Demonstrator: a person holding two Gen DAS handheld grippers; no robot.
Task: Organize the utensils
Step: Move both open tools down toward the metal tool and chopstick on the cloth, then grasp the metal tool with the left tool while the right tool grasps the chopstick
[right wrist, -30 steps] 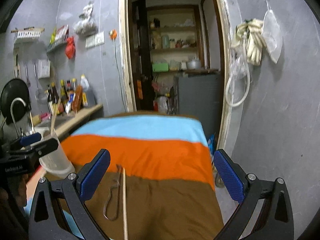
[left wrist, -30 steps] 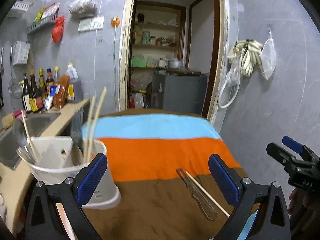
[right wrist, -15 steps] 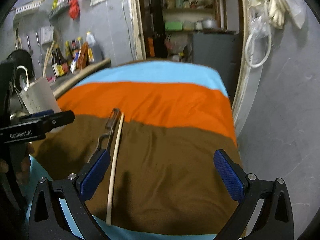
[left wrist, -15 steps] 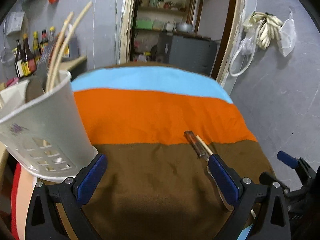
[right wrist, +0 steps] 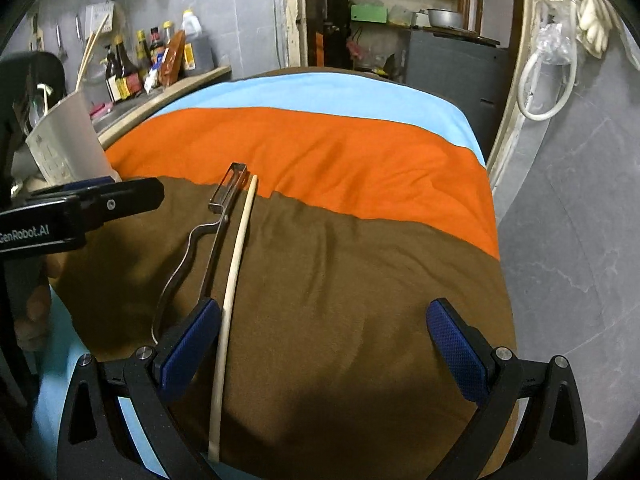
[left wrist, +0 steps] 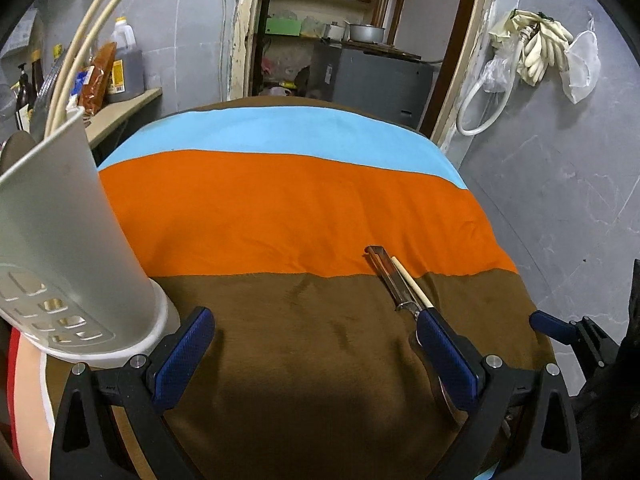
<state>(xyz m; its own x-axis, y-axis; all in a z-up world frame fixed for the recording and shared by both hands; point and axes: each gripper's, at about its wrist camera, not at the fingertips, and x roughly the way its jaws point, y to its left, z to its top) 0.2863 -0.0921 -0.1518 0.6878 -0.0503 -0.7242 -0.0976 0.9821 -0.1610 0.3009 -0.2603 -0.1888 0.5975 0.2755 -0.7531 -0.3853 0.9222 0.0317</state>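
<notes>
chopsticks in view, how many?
3: one flat on the cloth beside the peeler, two standing in the holder at left. More may be hidden inside.

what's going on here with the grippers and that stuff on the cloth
A person is tidying utensils with a hand-held gripper in each hand. Both the left hand-held gripper and the right hand-held gripper are open and hold nothing. A single chopstick and a metal peeler lie side by side on the striped cloth. The white utensil holder, already holding chopsticks, stands at the left.
</notes>
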